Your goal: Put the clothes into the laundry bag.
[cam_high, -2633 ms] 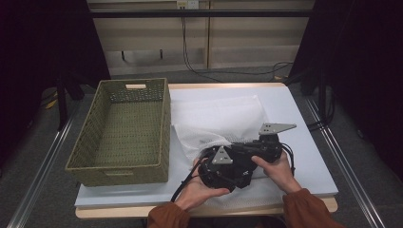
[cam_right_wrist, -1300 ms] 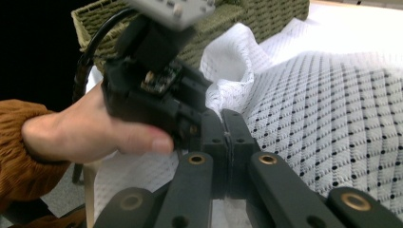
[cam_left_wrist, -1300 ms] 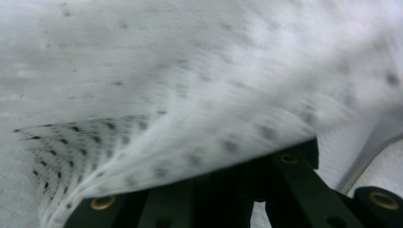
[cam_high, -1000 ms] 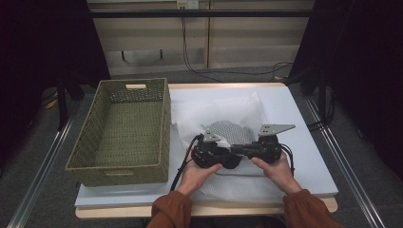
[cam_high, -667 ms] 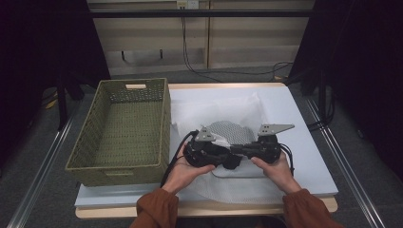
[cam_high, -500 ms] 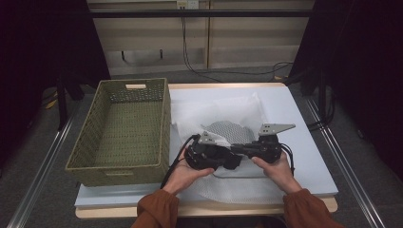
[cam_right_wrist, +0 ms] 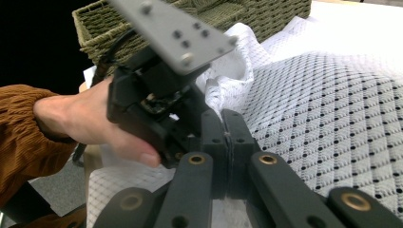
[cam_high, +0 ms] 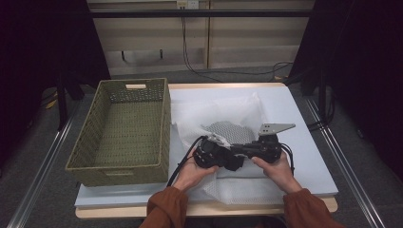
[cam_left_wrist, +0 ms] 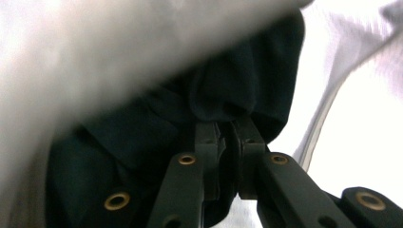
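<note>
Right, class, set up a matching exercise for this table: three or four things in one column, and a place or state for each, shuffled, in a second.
1. basket
2. white mesh cloth
3. left hand-held gripper
4. right hand-held gripper

a. jaws shut on white mesh cloth
b. stands at the table's left
c. lies crumpled beside the basket
d. jaws closed, dark fabric around the tips

Pairs: 1-b, 2-c, 3-d, 4-a

No readable text, label, brand or number anywhere (basket and mesh included).

White mesh fabric (cam_high: 223, 124) rumpled on table beside basket; dark part possibly inside.
</note>
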`<state>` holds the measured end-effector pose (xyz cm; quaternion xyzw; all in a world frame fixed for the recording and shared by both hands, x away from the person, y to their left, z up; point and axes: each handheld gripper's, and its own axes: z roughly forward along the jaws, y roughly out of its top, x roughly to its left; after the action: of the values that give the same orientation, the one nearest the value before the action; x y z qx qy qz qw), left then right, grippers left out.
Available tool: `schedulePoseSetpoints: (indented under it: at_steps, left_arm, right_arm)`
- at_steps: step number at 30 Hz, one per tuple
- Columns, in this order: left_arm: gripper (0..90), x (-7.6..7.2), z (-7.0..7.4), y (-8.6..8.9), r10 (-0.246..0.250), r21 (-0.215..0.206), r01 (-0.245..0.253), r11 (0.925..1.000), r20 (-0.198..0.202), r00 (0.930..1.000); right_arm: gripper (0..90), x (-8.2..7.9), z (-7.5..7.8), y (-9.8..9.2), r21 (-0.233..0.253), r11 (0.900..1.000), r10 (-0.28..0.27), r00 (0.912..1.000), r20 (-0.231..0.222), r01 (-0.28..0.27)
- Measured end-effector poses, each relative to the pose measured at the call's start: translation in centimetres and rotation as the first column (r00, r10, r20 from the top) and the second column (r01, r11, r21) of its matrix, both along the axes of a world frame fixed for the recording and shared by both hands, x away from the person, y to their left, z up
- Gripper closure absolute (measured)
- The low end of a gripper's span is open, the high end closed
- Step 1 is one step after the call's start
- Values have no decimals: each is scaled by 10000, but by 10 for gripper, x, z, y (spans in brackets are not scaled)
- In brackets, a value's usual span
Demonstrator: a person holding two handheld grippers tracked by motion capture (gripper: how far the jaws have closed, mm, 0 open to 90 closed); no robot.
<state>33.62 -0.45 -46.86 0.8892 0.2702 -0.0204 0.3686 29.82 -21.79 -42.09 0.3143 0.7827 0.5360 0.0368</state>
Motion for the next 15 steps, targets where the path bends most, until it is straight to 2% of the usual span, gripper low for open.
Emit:
schedulePoseSetpoints:
  at_steps: [1, 2, 5, 6, 7, 8, 9, 10, 12, 15]
  left_arm:
    - [837, 0, 1, -2, 62, -37, -62, 10000, 60, 10000]
    - [841, 2, 4, -6, 363, 10, -363, 9993, 122, 9993]
    - [843, 6, 6, -8, 659, 49, -660, 9978, 238, 9975]
    - [846, 11, 7, -9, 1004, -185, -999, 9948, 290, 9945]
    - [846, 11, 7, -9, 1004, -185, -999, 9948, 290, 9945]
    - [847, 14, 10, -8, 1409, -476, -1387, 9892, 468, 9889]
    - [848, 14, 10, -8, 1409, -476, -1387, 9892, 468, 9889]
    - [847, 16, 12, -8, 1656, -615, -1617, 9849, 644, 9841]
    - [847, 18, 10, -8, 1795, -653, -1756, 9823, 584, 9820]
    - [845, 18, 4, -9, 1740, -219, -1729, 9847, 683, 9824]
  right_arm:
    - [891, 0, 0, 0, 16, 10000, 25, 10000, -15, -25]
    - [891, 0, 0, 0, 40, 10000, 61, 10000, -17, -61]
    - [891, 0, 0, 1, 46, 10000, 78, 10000, -46, -78]
    - [891, -1, 1, 1, 66, 9999, 120, 9999, -58, -120]
    - [891, -1, 1, 1, 63, 9999, 111, 9999, -37, -111]
    - [891, -1, 1, 1, 94, 9999, 141, 9999, -50, -141]
    - [891, -1, 1, 1, 94, 9999, 141, 9999, -50, -141]
    - [891, -1, 2, -1, 398, 9990, 223, 9996, -155, -217]
    - [891, 0, 2, -2, 383, 9991, 175, 9997, -147, -170]
    - [891, 0, 0, -2, 311, 9993, 203, 9995, -228, -196]
